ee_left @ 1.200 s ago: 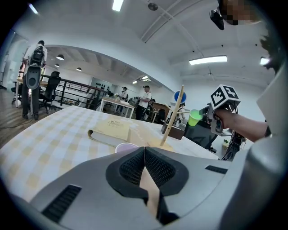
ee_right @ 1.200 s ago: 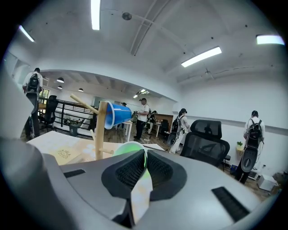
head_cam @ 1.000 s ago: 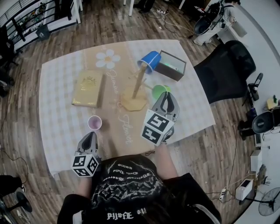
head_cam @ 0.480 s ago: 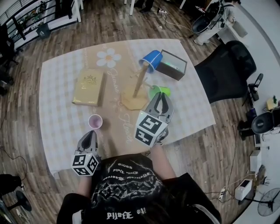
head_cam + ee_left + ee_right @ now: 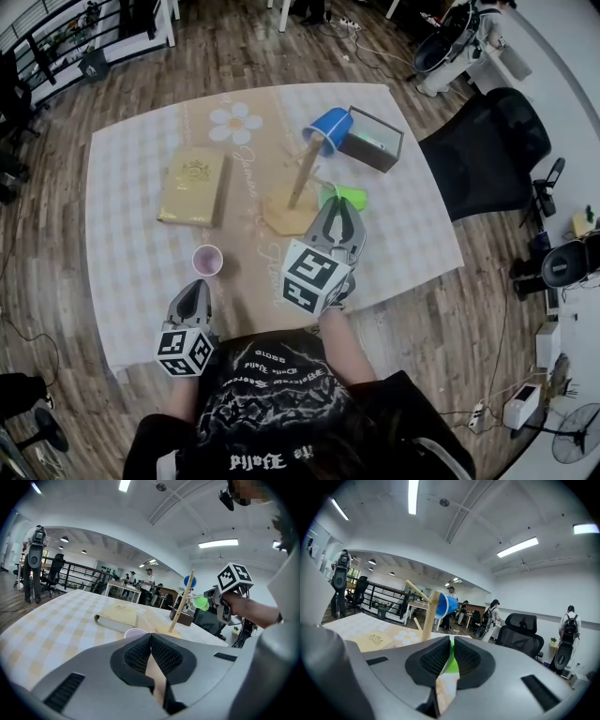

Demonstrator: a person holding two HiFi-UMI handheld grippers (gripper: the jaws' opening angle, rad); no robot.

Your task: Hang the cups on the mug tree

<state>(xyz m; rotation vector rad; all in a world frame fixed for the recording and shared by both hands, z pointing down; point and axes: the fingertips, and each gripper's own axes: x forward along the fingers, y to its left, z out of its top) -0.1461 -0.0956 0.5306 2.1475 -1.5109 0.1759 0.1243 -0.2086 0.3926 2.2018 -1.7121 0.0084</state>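
**Entry 1: green cup** (image 5: 351, 195). It is off the table (image 5: 131, 234), just right of the mug tree (image 5: 302, 183), which stands near the table's middle. In the left gripper view the cup appears to sit at the tip of a side peg. The right gripper (image 5: 338, 210) holds it, pads nipping the cup's wall. Its jaws have just been opening a little, and green shows between them.

**Entry 2: blue cup** (image 5: 327, 127). It hangs at the tree's top, on the side toward the far edge.

**Entry 3: purple cup** (image 5: 207, 260). It stands upright toward the near edge, left of middle, just beyond the left gripper (image 5: 195, 291). That gripper's jaws are closed together on nothing.

**Sundries:** a book (image 5: 193, 186) lies left of the tree, and a dark box (image 5: 375, 141) sits toward the far right corner.

**Step in hand (judged):** seating the green cup on its peg.

**Handling notes:**
- Confirm the cup is properly hooked before the grip loosens further.
- Draw the gripper straight back toward the near edge.
- Avoid nudging the slim tree or the blue cup above.
- The purple cup likely comes next.
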